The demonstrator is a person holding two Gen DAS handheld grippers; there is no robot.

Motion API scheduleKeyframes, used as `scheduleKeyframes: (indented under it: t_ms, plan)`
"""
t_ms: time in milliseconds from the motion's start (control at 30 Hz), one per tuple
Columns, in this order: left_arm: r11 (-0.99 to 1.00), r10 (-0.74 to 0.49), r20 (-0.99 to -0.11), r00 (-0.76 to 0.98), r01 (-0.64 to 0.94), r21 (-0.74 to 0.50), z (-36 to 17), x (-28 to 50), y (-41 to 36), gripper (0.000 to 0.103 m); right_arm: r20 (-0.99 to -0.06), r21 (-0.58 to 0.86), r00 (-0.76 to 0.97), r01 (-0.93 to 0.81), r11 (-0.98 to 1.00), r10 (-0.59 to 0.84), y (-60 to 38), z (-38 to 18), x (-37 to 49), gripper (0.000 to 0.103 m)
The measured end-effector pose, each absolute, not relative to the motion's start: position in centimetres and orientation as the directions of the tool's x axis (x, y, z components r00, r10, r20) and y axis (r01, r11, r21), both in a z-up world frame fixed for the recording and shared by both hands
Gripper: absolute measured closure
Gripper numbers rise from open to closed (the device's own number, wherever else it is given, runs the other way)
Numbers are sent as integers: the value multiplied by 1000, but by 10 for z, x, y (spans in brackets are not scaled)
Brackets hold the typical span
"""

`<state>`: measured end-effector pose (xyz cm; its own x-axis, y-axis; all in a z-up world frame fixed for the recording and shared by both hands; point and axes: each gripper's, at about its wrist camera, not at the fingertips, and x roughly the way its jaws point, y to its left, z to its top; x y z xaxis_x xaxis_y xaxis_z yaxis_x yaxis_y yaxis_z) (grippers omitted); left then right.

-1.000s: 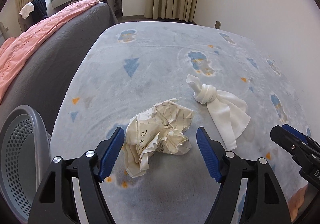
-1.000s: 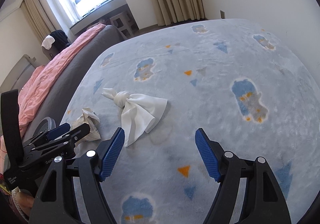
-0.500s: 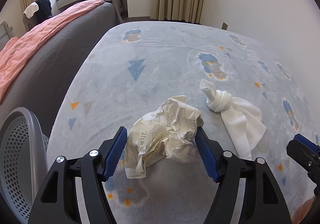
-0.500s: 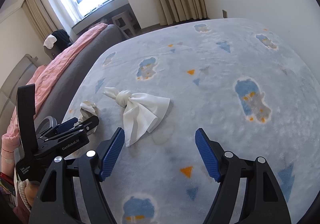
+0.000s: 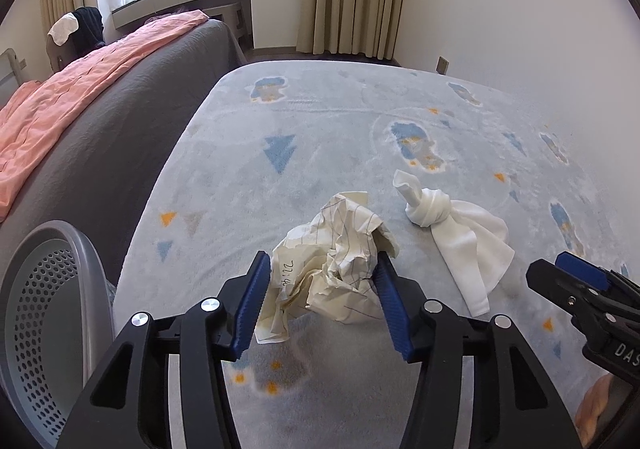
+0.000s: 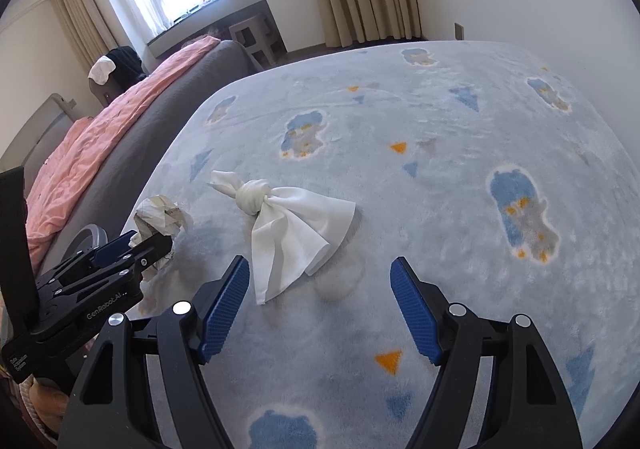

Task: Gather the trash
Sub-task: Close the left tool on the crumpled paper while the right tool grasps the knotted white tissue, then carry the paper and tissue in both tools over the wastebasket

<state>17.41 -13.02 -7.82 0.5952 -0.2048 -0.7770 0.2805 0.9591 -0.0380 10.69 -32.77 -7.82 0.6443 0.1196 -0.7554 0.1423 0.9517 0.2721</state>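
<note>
A crumpled sheet of lined paper (image 5: 336, 249) lies on the pale blue rug (image 5: 320, 121). My left gripper (image 5: 322, 257) is around it, jaws closing, both blue pads pressing its sides. The right wrist view shows the same paper (image 6: 160, 215) at the left gripper's (image 6: 136, 249) tips. To the right lies a knotted white cloth (image 5: 452, 225). My right gripper (image 6: 320, 263) stands open just short of the cloth (image 6: 296, 221), nothing between its fingers; it also shows at the left wrist view's right edge (image 5: 568, 285).
A grey perforated waste basket (image 5: 48, 289) stands at the near left, beside the rug's edge. A bed with a grey cover (image 5: 120, 137) and pink blanket (image 5: 72, 89) runs along the left. A white wall (image 5: 520, 29) borders the rug on the right.
The left jaws have narrowed from wide apart to pressing on the paper, which now looks squeezed and bunched up. The right gripper has stayed open and in place.
</note>
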Motion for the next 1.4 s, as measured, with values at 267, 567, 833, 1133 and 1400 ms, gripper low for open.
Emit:
scheduleKeyframes:
  t_ms: [267,567,833,1133,1400]
  plan:
    - [961,-211,-748,629,275,-39,-59,164,-114,51,-783,194,614,85,977,103,-310,-86,148,31]
    - [968,-191,-737,648,249,-32,-48,155,-94,51,-829,75,557,7,997,58,-280,-108,199,34]
    - [976,-168,-738,654,215,-32,-45,147,-70,51,-820,60,570,-25,998,63,-263,-104,198,66]
    - [981,-155,-736,659,188,-39,-40,129,-30,51,-787,148,602,-31,988,137,-227,-74,147,67]
    - [994,-88,-735,673,109,-20,-37,111,45,51,-748,197,631,-86,977,207,-154,-44,112,67]
